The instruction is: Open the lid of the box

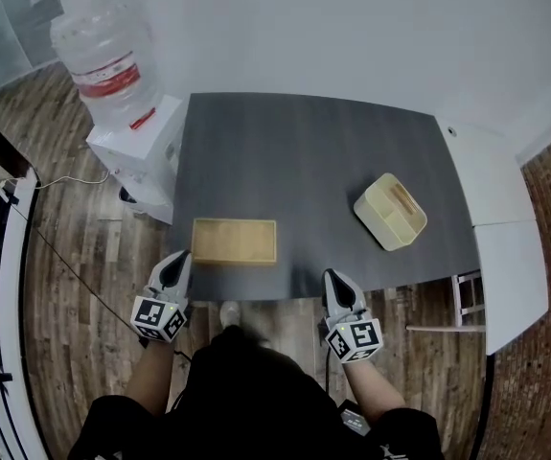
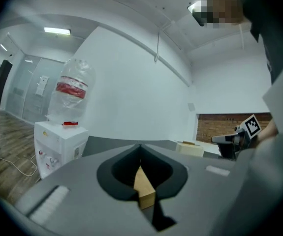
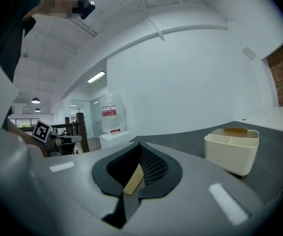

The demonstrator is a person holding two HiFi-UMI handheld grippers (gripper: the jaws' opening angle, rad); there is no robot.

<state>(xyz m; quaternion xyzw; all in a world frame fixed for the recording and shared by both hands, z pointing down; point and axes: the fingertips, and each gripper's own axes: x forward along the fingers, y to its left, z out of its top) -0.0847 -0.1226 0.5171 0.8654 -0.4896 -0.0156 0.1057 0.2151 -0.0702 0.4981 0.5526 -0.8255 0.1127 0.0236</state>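
No word or number is reading clearly anywhere. The red label (image 1: 112, 82) on the bottle (image 1: 103, 36) is showing print too small to make out, in the head view and in both gripper views alike. The left cube (image 1: 157, 317) and the right cube (image 1: 355, 339) are showing black-and-white square markers, patterns without letters. In the left gripper view a sheet (image 2: 43, 85) is hanging on the glass wall (image 2: 18, 95), its print blurring out.
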